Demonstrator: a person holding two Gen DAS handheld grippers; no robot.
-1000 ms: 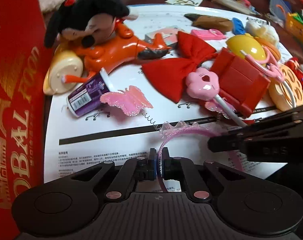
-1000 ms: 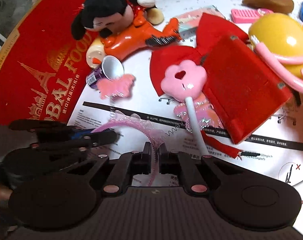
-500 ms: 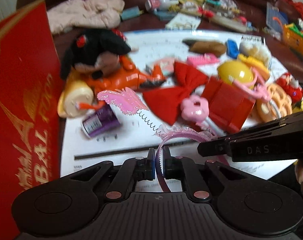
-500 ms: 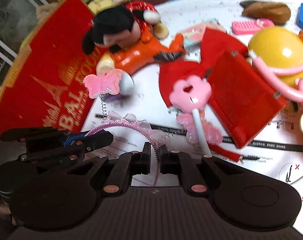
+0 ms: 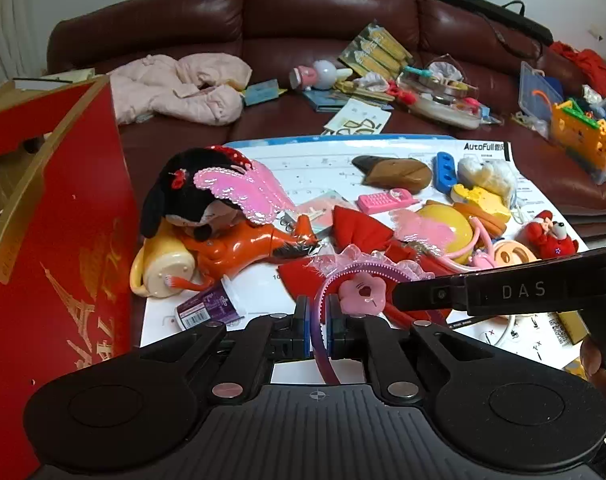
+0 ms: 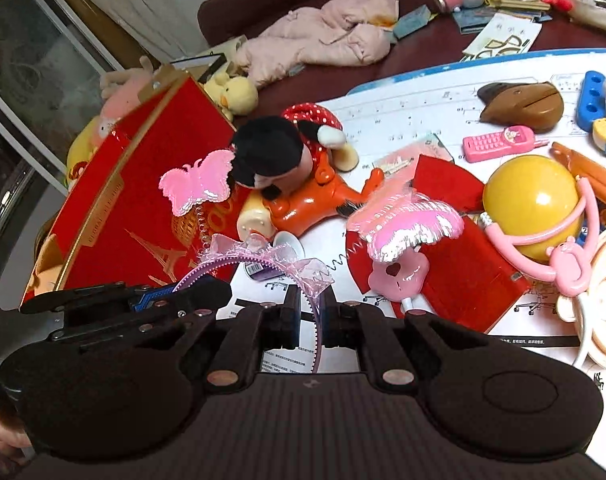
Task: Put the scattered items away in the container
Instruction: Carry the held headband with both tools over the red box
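Both claws clenched on the pink headband (image 5: 359, 270): my left claw (image 5: 318, 330) pinches one leg, my right claw (image 6: 310, 320) the other, the arch clear of the table between them. It looks light, thin plastic, springy; I judge the legs will flex if the claws drift apart or together, so keep them in step. The toothed inner edge helps grip. Lace trim is soft and snaggy. The two butterflies (image 6: 197, 184) ride on coil springs and wobble freely; they're the parts I'd expect to catch.

Just beyond: purple cup (image 5: 209, 308), red bow (image 5: 359, 230), pink wand (image 6: 399, 272), the orange toy with the plush (image 5: 207, 204) on it. Crowded, so lift clear.

Red box (image 6: 143, 208) stands on my left, flap upright, opening mostly hidden. Its rim is the edge to clear. Sofa (image 5: 303, 16) behind is cluttered.
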